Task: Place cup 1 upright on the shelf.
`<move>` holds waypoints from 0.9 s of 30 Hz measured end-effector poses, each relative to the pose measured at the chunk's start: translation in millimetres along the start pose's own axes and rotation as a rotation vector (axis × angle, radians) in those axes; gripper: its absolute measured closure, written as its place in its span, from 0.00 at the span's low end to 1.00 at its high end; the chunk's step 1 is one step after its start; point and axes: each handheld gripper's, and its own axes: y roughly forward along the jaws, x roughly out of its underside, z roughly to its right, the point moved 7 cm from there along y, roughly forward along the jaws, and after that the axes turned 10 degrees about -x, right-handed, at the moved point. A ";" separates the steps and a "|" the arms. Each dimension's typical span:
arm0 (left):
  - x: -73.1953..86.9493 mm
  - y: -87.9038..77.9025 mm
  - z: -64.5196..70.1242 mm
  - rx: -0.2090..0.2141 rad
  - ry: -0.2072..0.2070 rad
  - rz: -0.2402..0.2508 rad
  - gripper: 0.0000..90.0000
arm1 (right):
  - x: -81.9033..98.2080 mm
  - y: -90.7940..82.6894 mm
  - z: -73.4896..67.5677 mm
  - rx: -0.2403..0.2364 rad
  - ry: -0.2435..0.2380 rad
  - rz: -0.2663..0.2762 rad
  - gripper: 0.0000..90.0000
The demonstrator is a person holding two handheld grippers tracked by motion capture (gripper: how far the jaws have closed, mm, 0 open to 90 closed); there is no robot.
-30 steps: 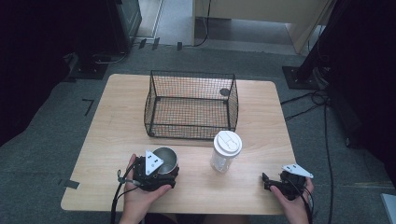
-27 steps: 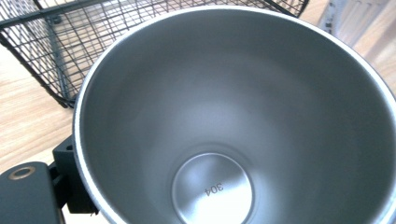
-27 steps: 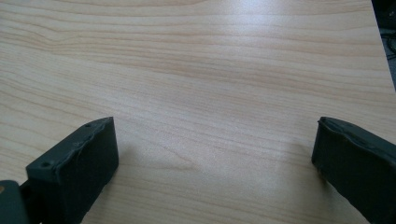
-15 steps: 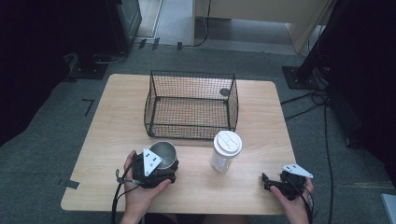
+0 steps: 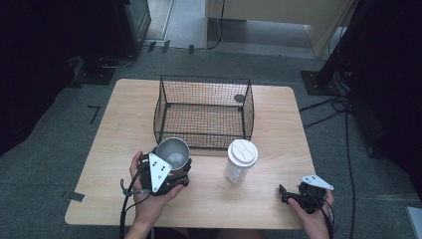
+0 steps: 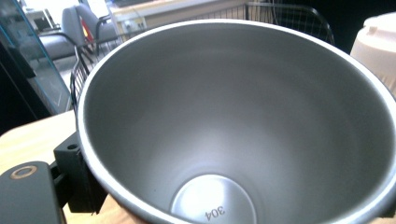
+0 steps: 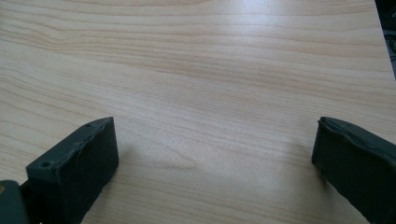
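Firmly gripped by the left gripper (image 5: 171, 172), a steel cup (image 5: 173, 152) is held tilted, its open mouth turned toward the gripper's camera. Just beyond it stands a wire basket (image 5: 204, 112); a lidded cup (image 5: 240, 161) sits nearby. The right gripper (image 5: 293, 195) is rested spread wide on bare table (image 7: 210, 70).
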 end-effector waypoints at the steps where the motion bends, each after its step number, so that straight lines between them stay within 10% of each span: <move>1: -1.2 0.5 0.3 -0.004 0.006 0.008 0.09 | 0.0 0.0 0.0 0.000 -0.001 0.000 0.01; 27: -52.3 32.5 0.7 -0.038 -0.043 0.186 0.09 | 0.0 0.0 0.0 0.000 0.001 -0.001 0.01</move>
